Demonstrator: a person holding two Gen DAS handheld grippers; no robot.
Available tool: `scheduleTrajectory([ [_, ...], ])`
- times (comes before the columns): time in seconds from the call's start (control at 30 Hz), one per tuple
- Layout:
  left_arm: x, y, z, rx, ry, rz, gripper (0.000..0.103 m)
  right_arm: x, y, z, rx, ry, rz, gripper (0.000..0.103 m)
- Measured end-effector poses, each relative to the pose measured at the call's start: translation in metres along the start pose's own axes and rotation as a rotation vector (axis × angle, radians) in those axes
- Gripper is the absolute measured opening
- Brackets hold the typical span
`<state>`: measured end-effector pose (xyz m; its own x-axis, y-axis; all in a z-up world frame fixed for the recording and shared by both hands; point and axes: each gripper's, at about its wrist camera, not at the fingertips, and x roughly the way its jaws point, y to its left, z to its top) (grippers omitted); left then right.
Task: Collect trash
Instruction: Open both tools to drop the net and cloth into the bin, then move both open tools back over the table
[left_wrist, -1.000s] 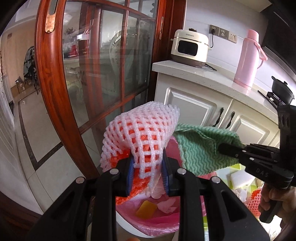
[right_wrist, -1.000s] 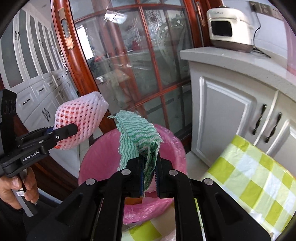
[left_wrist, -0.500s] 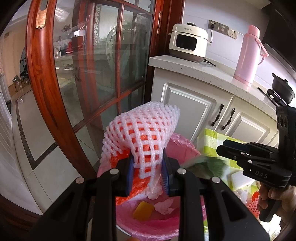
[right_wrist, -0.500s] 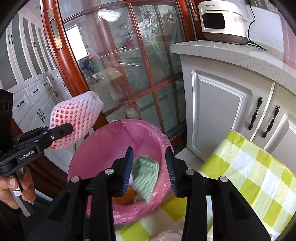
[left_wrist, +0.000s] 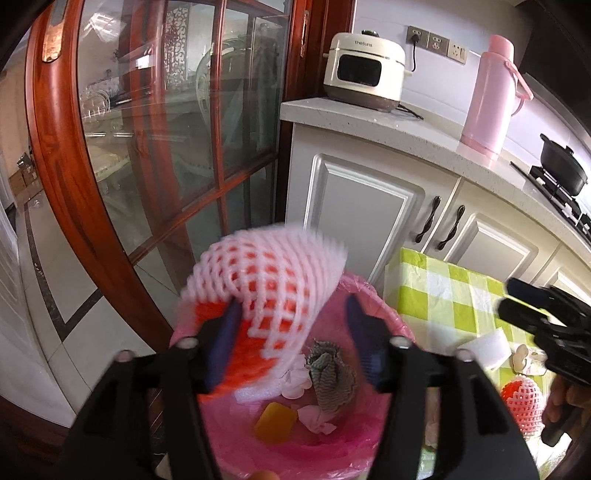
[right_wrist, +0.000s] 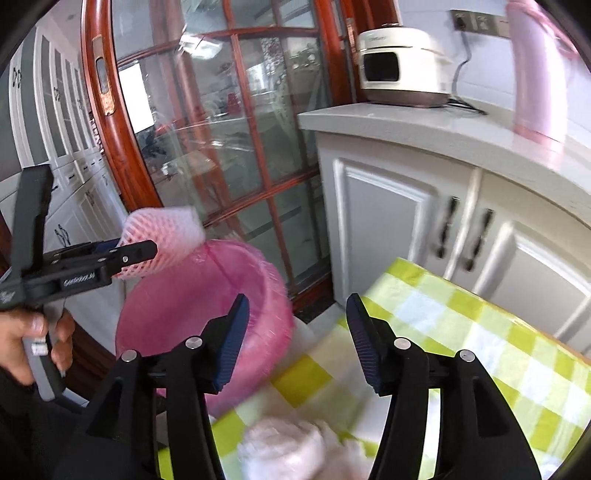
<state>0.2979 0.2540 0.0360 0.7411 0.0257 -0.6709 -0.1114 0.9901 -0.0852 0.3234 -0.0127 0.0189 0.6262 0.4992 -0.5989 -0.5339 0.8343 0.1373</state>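
Observation:
My left gripper (left_wrist: 293, 343) is open above the pink-lined trash bin (left_wrist: 373, 448). The white foam fruit net (left_wrist: 273, 273) with its orange inside is blurred between the spread fingers and seems loose. In the bin lie the green wavy cloth (left_wrist: 330, 378), an orange piece (left_wrist: 275, 422) and crumpled tissue (left_wrist: 317, 417). My right gripper (right_wrist: 297, 341) is open and empty, over the near edge of the bin (right_wrist: 207, 306) and the green checked tablecloth (right_wrist: 461, 332). The left gripper (right_wrist: 140, 254) and net (right_wrist: 162, 236) also show in the right wrist view.
A second netted red fruit (left_wrist: 522, 404), a white foam block (left_wrist: 487, 349) and scraps lie on the checked cloth (left_wrist: 443, 302). A white wad (right_wrist: 284, 448) lies near the right gripper. White cabinets (left_wrist: 358, 206), a cooker (left_wrist: 364, 72) and a pink flask (left_wrist: 489, 99) stand behind. A wood-framed glass door (left_wrist: 66, 177) is at left.
The green cloth fell from my right gripper into the bin, and that gripper drew back right, fully open. My left gripper opened off the foam net, which is now in motion.

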Motion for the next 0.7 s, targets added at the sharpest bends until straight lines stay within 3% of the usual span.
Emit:
scheduleTrajectory([
  [0.4,-0.017,-0.017,0.001,0.029,-0.019,0.007,0.06,-0.063,-0.038,-0.044,0.048,-0.033,-0.068,0.06],
  [0.7,-0.061,-0.053,-0.02,0.036,-0.069,-0.058,0.066,-0.105,-0.063,-0.091,0.076,-0.025,-0.134,0.065],
])
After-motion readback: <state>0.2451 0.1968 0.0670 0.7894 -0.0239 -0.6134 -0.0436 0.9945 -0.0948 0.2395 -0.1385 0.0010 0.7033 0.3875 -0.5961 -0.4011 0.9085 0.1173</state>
